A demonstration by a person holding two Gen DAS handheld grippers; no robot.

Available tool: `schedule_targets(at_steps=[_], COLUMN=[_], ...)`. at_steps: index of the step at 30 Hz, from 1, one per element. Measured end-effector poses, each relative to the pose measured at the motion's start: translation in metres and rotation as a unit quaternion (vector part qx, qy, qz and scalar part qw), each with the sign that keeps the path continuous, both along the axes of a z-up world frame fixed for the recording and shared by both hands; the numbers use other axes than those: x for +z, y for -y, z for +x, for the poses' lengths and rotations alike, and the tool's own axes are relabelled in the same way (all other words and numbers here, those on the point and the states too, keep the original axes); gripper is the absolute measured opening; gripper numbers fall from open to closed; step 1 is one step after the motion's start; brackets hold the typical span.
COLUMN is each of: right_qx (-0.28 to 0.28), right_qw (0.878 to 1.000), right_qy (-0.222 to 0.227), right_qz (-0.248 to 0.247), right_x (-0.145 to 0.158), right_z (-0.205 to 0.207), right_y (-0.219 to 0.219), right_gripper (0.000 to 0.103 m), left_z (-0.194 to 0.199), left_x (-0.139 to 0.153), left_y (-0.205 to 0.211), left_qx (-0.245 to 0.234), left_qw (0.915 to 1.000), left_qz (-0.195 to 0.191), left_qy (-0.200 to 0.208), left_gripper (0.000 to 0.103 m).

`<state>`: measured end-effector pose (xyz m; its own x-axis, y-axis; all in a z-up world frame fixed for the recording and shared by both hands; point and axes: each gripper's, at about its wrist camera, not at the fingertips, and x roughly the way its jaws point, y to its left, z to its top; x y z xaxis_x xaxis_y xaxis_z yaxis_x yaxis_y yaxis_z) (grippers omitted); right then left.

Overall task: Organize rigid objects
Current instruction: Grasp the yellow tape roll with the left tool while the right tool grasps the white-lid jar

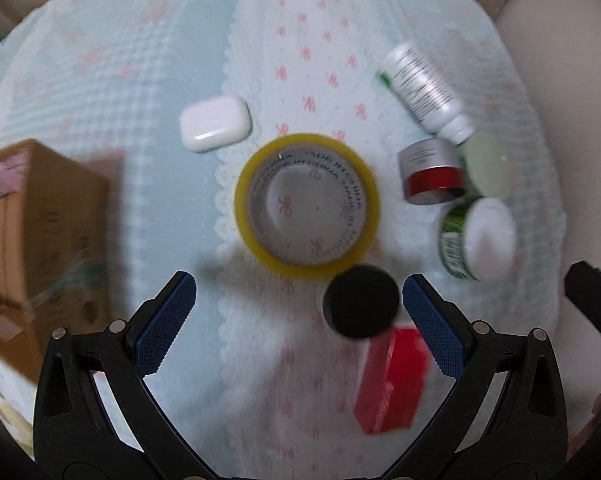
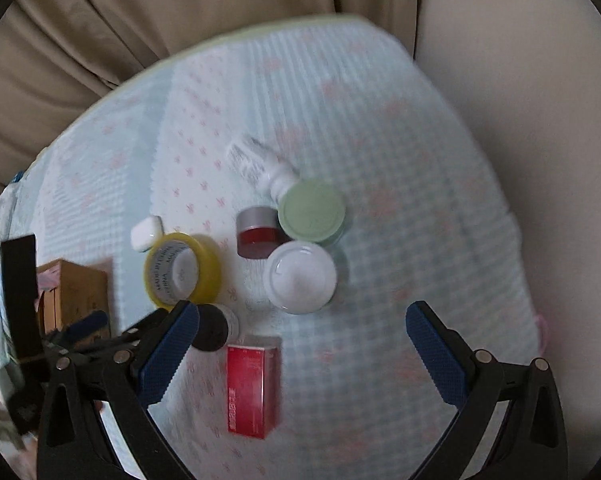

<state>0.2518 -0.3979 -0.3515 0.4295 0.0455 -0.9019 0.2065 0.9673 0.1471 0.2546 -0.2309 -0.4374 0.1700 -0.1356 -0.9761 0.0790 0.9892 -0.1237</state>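
On a pale blue patterned cloth lie a yellow tape roll [image 1: 307,204] [image 2: 182,270], a white earbud case [image 1: 215,122] [image 2: 146,232], a black-lidded jar [image 1: 360,301] [image 2: 211,328], a red box [image 1: 392,380] [image 2: 252,390], a red jar with silver lid [image 1: 430,172] [image 2: 257,234], a green-lidded jar [image 1: 488,164] [image 2: 312,214], a white-lidded jar [image 1: 476,238] [image 2: 300,276] and a white bottle on its side [image 1: 424,88] [image 2: 260,162]. My left gripper [image 1: 300,312] is open and empty above the black-lidded jar and red box. My right gripper [image 2: 302,340] is open and empty above the red box.
A brown cardboard box [image 1: 40,240] [image 2: 74,294] stands at the left of the cloth. Beige curtains [image 2: 180,8] hang behind the round table [image 2: 440,160], and a cream surface [image 2: 520,100] lies to its right. The left gripper's body [image 2: 20,320] shows at the right view's left edge.
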Motion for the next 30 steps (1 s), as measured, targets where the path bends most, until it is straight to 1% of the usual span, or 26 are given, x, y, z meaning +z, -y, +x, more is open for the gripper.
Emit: schedule_targets(at_steps=[4,6,9,12,16,18,19,20,21,22,23,26,30], right_qx=[-0.022,-0.032,-0.041,-0.048,-0.065,-0.074,-0.077,-0.077,-0.076,-0.073,-0.072,-0.070,-0.077], right_qw=[0.998,0.996,0.993,0.992,0.990,0.988,0.988,0.987,0.986,0.986,0.986,0.986,0.986], right_qy=[-0.054,-0.078,-0.098,-0.112,-0.122,-0.128,-0.130,-0.134,-0.140,-0.140,-0.139,-0.141,-0.138], right_qz=[0.019,0.032,0.042,0.039,0.035,0.034,0.035,0.036,0.038,0.048,0.057,0.046,0.053], right_x=[-0.043,-0.064,-0.084,-0.097,-0.108,-0.113,-0.115,-0.116,-0.119,-0.121,-0.123,-0.124,-0.124], right_z=[0.025,0.037,0.049,0.056,0.062,0.064,0.065,0.066,0.066,0.069,0.073,0.075,0.075], right_y=[0.003,0.004,0.003,0.001,0.003,0.006,0.007,0.008,0.009,0.009,0.007,0.003,0.001], right_gripper=[0.103,0.103,0.103,0.103,0.103,0.102,0.098,0.086,0.077,0.073,0.071,0.071,0.070], left_z=[0.012,0.017,0.023,0.028,0.032,0.034,0.034,0.037,0.036,0.035,0.042,0.044,0.045], left_x=[-0.029,-0.038,-0.050,-0.055,-0.054,-0.053,-0.053,-0.055,-0.055,-0.054,-0.057,-0.056,-0.053], left_y=[0.006,0.009,0.016,0.021,0.024,0.025,0.026,0.029,0.030,0.030,0.029,0.031,0.025], left_qx=[-0.004,-0.006,-0.017,-0.024,-0.032,-0.038,-0.043,-0.044,-0.043,-0.044,-0.044,-0.043,-0.042], left_qw=[0.9998,0.9998,0.9995,0.9991,0.9983,0.9978,0.9976,0.9975,0.9977,0.9977,0.9976,0.9976,0.9977], left_qz=[0.014,0.016,0.022,0.034,0.048,0.054,0.054,0.054,0.052,0.051,0.052,0.053,0.051], left_qy=[-0.012,-0.013,-0.016,-0.010,0.006,0.009,0.007,0.007,0.009,0.010,0.010,0.009,0.015], left_gripper=[0.103,0.103,0.103,0.103,0.102,0.096,0.096,0.096,0.096,0.096,0.096,0.096,0.096])
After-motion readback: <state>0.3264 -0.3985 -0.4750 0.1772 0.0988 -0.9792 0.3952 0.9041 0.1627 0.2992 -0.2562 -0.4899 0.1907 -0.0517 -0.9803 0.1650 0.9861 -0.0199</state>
